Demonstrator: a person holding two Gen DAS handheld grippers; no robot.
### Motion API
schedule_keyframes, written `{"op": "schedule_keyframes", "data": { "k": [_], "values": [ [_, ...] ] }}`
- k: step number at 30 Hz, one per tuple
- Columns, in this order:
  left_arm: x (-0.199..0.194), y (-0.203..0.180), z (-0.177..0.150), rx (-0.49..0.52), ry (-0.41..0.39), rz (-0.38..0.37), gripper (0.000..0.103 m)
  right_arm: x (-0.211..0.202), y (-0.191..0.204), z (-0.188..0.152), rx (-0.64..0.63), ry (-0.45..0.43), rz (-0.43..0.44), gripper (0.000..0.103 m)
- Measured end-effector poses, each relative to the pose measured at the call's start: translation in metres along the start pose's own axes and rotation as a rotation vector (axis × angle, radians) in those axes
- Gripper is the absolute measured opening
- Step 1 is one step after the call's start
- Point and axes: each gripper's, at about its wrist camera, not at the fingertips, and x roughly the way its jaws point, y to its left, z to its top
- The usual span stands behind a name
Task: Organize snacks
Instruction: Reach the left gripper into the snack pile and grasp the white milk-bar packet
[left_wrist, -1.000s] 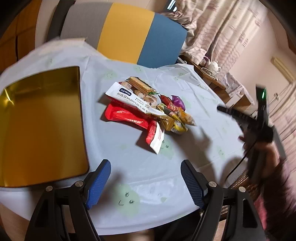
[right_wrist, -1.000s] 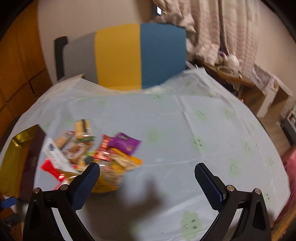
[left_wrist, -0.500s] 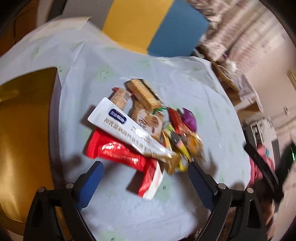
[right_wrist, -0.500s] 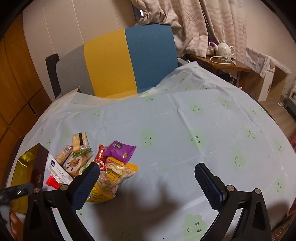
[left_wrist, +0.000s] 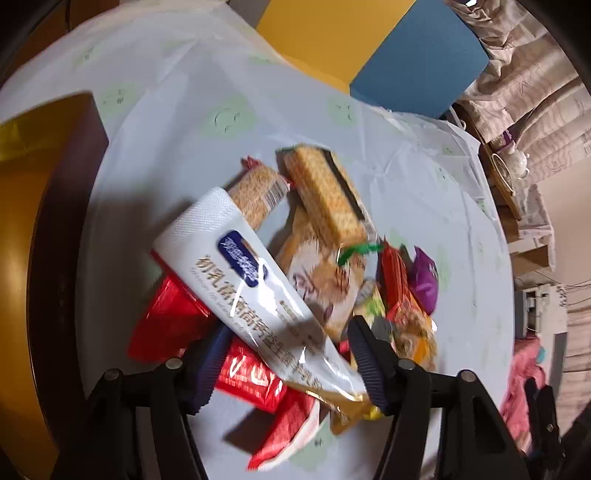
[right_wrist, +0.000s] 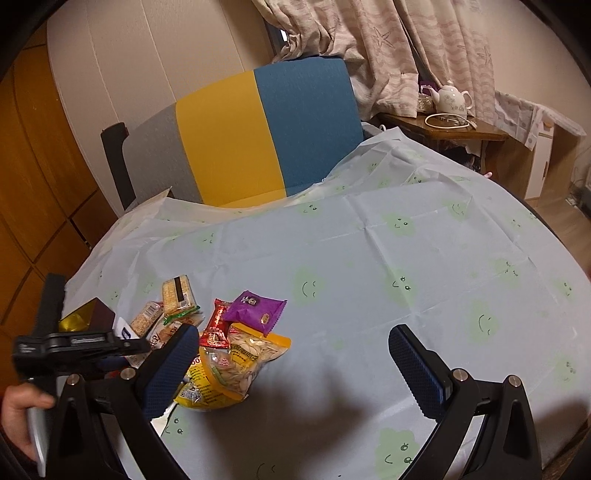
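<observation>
A round table (right_wrist: 424, 258) under a pale blue cloth printed with green smiley faces fills both views, and behind it stands a chair (right_wrist: 258, 129) with a back in grey, yellow and blue panels. At the table's left edge lies a gold tray (left_wrist: 22, 221) with a dark rim, bare where it shows. Just beside the tray sits the pile of snacks (left_wrist: 295, 277), all touching or overlapping. The long white packet (left_wrist: 255, 299) with a blue label lies slantwise on top, across a red foil packet (left_wrist: 170, 317) beneath it. Beyond them are two cracker packs (left_wrist: 325, 199), a yellow bag of seeds (right_wrist: 236, 365), a small red packet (right_wrist: 216, 326) and a purple packet (right_wrist: 255, 308) on the far side. The left gripper (left_wrist: 288, 354) points steeply down over the pile; its jaws have just been closing, and the white packet lies between them, though I cannot tell whether the pads press on it yet. A hand (right_wrist: 18, 413) holds that gripper's handle at the left edge of the right wrist view. The right gripper (right_wrist: 295, 373) hangs over bare cloth right of the pile, jaws wide apart with nothing between them.
</observation>
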Motion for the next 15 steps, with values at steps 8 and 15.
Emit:
{"op": "schedule_keyframes", "data": {
  "k": [8,15],
  "values": [
    [-0.004,-0.013,0.002,0.173,-0.026,-0.008,0.02,0.002,-0.002,-0.001,0.012,0.009,-0.01,0.103],
    [-0.032,-0.012,-0.012,0.337,-0.03,-0.027,0.017,0.008,-0.005,-0.003,0.013,0.045,-0.038,0.103]
  ]
}}
